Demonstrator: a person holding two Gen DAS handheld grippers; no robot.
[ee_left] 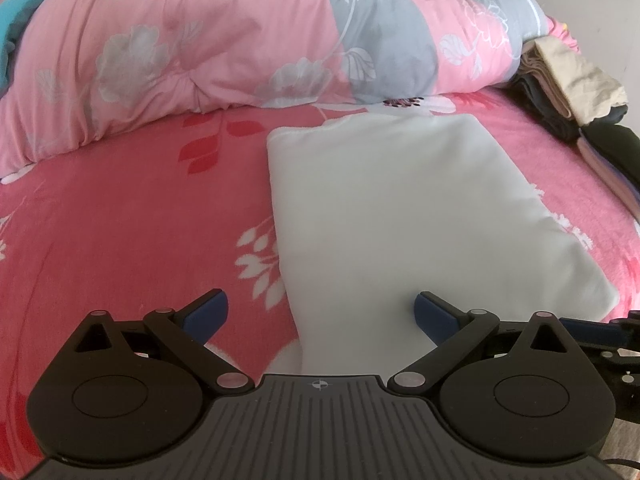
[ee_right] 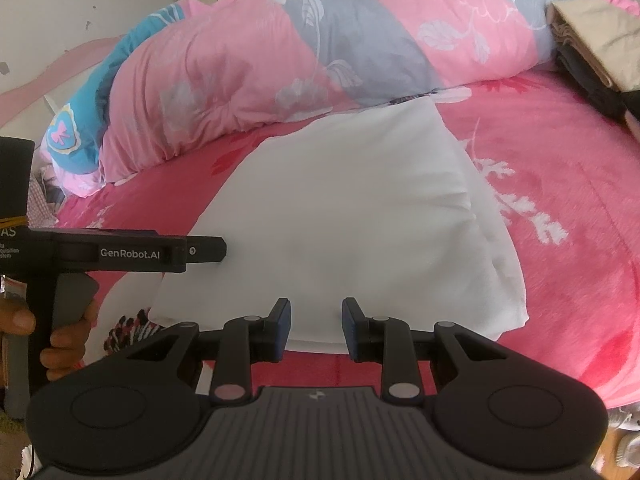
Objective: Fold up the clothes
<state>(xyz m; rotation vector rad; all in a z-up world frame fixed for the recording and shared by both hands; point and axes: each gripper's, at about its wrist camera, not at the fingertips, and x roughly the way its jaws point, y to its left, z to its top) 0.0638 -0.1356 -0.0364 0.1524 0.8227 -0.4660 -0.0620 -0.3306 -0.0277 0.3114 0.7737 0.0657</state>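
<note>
Folded white garment [ee_left: 420, 216] flat on pink floral bedsheet [ee_left: 120, 220], approx centre of bed. Left gripper [ee_left: 320, 312] spread wide, hovering over near edge of garment, nothing pinched. Right gripper [ee_right: 316, 328] part-spread, jaws straddling near hem, pads not pressing cloth. Pink-grey quilt [ee_left: 200, 40] bunched at 12 o'clock. Stack of folded clothes [ee_left: 568, 92] at 2 o'clock. Person's hand [ee_right: 60, 344] on left gripper's handle, 9 o'clock in right view.

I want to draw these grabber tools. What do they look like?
Each is black plastic with a ribbed body, two round discs and pale rivets. The left gripper and right gripper have dark blue finger pads. White GenRobot.AI lettering runs along the left one's side.
</note>
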